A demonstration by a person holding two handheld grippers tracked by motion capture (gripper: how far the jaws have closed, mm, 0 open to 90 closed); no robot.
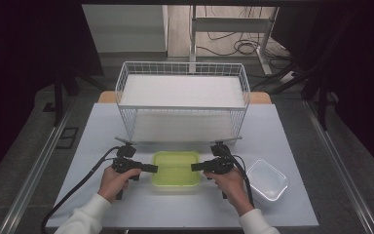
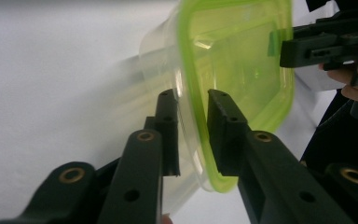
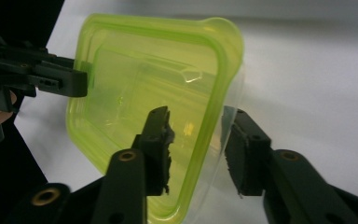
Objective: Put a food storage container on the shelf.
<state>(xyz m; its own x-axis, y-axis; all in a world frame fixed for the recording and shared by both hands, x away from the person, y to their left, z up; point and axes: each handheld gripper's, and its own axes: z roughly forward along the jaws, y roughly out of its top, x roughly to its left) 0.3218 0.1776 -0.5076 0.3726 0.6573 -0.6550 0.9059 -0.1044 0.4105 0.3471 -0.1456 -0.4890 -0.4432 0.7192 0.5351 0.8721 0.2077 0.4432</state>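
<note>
My left gripper [image 1: 151, 168] & right gripper [image 1: 196, 167] each straddle an opposite rim of the clear plastic tub with lime-green rim [image 1: 176, 168], jaws either side of the edge w/ a little gap, not clamped. Tub sits front-centre on the white table [image 1: 292, 141], just before the white wire basket [image 1: 182, 100]; a clear rounded-square plastic lid [image 1: 269, 179] lies nr my right hand [image 1: 230, 184].

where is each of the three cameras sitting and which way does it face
High view: above the person's side of the white table, looking forward and down; both forearms, left gripper and right gripper show.
Left gripper view: rides the left gripper, looking along its jaws, which straddle the green-lidded container rim.
Right gripper view: rides the right gripper, jaws astride the opposite rim.
Shared: all show the container; each gripper view shows the other gripper across it.
</note>
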